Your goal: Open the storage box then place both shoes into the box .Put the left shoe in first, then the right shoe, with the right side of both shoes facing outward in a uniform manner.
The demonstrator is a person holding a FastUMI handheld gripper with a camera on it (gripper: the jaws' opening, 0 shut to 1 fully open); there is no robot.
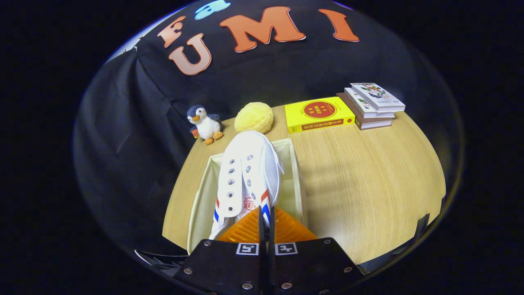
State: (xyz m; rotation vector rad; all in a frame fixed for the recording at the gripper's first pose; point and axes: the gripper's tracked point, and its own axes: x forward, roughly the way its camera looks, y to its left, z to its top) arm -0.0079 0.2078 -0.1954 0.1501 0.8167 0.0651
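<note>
Clamped together, the claw (pixel 266 223) holds a white shoe (pixel 245 176) by its heel end, both fingers (pixel 245 231) pressed on the edge of its opening with barely a slit between them. That shoe has red and blue stripes on its sides and empty lace holes, and its toe points away from the fingers. It hangs over the open storage box (pixel 297 180), a pale cream bin just ahead of the fingers; whether the sole touches the bottom cannot be told. Light wood-grain tabletop (pixel 368 180) carries the box. Beyond the box, along the far edge, stand a toy penguin (pixel 204 123), a yellow knobbly ball (pixel 254 117), a yellow book (pixel 318 114) lying flat, and a stack of books (pixel 373 105). Black cloth (pixel 135 135) hangs behind and beside the tabletop.
</note>
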